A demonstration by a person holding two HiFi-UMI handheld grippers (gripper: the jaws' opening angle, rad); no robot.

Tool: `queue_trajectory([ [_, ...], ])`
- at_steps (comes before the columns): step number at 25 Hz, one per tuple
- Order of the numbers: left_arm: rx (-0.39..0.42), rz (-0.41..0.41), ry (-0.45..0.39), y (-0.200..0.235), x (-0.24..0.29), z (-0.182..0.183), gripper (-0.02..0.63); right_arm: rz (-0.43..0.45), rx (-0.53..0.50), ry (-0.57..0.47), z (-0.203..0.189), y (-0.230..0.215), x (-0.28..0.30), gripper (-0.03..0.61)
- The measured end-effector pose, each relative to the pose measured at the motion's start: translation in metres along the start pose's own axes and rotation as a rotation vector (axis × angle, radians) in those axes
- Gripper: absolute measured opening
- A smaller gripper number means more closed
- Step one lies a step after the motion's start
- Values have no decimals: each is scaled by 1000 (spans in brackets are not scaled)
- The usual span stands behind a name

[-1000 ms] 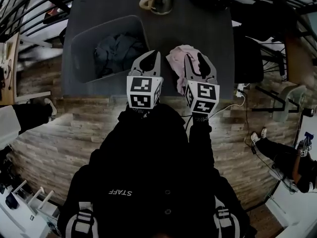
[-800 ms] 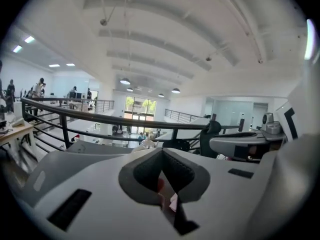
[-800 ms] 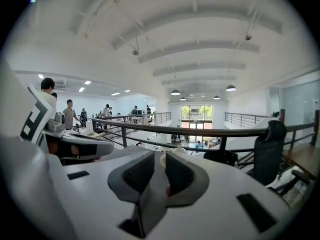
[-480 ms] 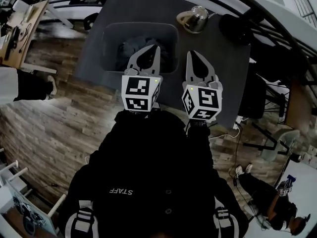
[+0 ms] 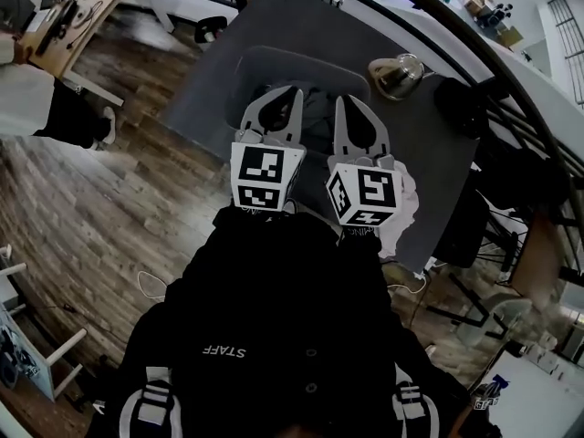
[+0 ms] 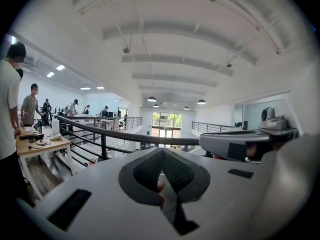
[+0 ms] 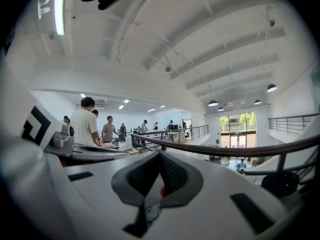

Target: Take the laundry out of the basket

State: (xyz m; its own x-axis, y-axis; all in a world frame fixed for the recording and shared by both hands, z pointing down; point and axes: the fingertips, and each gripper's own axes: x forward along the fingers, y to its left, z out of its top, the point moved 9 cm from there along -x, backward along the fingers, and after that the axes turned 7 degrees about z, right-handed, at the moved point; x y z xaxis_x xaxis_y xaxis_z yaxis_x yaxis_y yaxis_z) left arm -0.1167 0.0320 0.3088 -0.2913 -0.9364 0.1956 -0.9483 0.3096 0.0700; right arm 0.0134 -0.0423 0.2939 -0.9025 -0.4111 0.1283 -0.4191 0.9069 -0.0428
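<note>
Lying crumpled inside the grey rounded plastic basket point(image 5: 274, 55) on the dark table point(image 5: 205, 99), the dark grey fabric laundry point(image 5: 316, 117) is showing only between the two grippers. A pale pink cloth point(image 5: 405, 204) is resting near the table's edge. The left gripper point(image 6: 161, 152) and right gripper point(image 7: 160, 155) are hovering with fingers pressed together, gripping nothing.

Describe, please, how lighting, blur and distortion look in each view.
Head view: fisheye bends the railing into an arc; the dark table reads murky. Left gripper view: black corners; the left tool is soft up close. Right gripper view: a strip light glares at upper left.
</note>
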Motion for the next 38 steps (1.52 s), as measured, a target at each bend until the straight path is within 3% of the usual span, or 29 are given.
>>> queue_trajectory([
  [13,27,37,-21,40,7,13,0,77,-2,-17,10,17,46,15],
  [24,18,23,0,49,27,13,0,82,-3,6,9,8,66,15],
  [33,-6,22,70,64,49,-9,0,88,28,82,-14,-4,89,15],
  [38,-11,37,155,71,61,-32,0,114,44,193,-41,-18,100,15],
])
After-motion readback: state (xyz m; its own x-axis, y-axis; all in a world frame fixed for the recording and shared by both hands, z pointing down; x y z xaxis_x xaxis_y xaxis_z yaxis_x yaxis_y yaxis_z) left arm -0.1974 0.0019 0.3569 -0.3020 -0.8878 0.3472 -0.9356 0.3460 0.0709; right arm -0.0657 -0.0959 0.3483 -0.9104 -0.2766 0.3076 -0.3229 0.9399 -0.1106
